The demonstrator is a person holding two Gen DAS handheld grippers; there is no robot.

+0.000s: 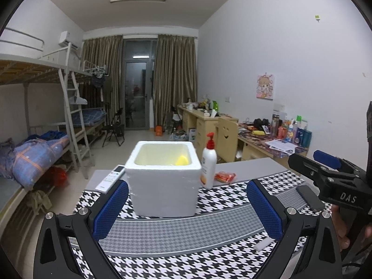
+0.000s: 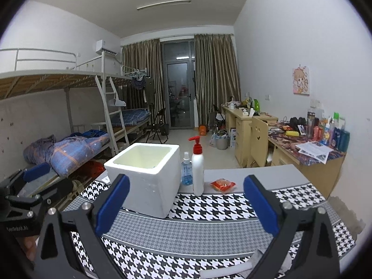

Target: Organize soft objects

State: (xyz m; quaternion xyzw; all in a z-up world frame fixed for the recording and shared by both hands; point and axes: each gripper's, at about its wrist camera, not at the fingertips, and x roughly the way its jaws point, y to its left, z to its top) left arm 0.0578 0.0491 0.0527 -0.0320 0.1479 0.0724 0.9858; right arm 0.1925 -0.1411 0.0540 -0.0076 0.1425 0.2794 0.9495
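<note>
We hold both grippers wide open and empty over the checked cloth (image 1: 186,262): the left gripper (image 1: 187,205) faces the white foam box (image 1: 162,186), the right gripper (image 2: 186,205) beside it. A yellow sponge (image 1: 182,161) lies inside the box, and an orange packet (image 2: 222,184) sits just right of the white pump bottle (image 2: 198,174).

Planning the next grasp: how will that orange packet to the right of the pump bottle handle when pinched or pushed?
The orange packet looks like a flat, crinkly film wrapper, so probably light and floppy. It lies low on the grey table, so it would likely slide rather than tip. Its glossy film may be slippery against the pads.
</note>
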